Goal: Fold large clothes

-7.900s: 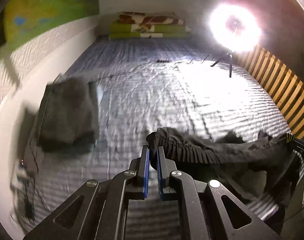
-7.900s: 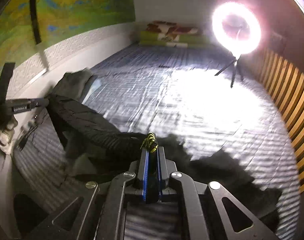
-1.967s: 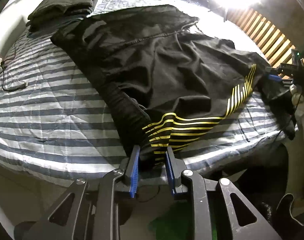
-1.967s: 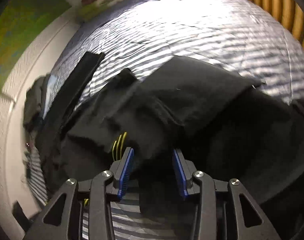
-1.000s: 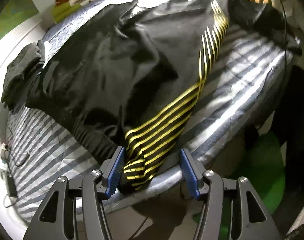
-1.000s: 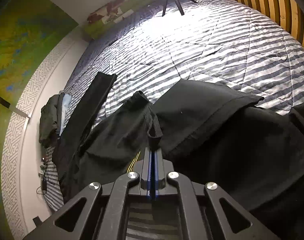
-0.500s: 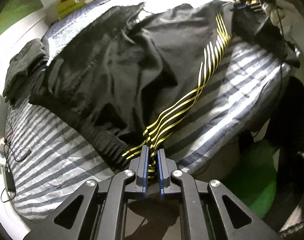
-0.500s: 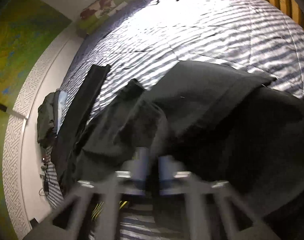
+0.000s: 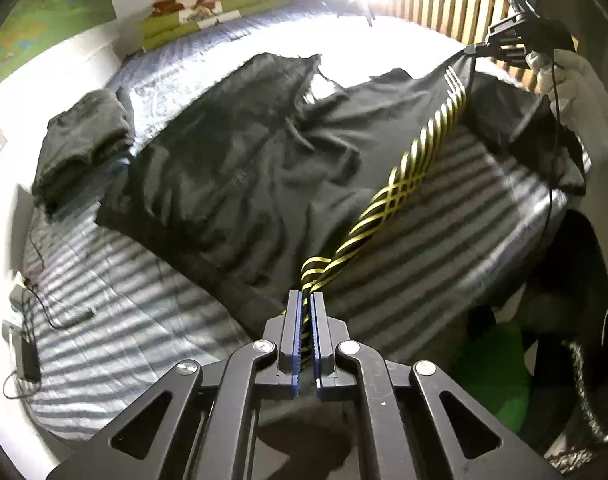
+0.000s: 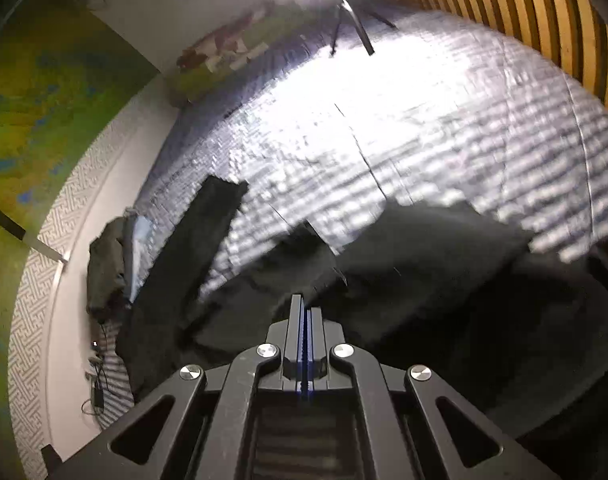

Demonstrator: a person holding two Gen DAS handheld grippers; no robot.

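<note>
Left hand-held gripper [image 9: 307, 300] just clamped the jacket's [image 9: 232, 160] yellow-striped sleeve [image 9: 407, 176], right hand-held gripper [image 10: 306, 312] clamped on its black fabric, lifting to fold.

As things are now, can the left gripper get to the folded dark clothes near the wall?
Probably not yet. The left gripper is shut on the black jacket, whose body lies between it and the folded dark clothes.

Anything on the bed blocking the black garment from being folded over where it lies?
Nothing visible on the striped bed right around the black garment. A folded dark pile sits beside its far left edge.
</note>
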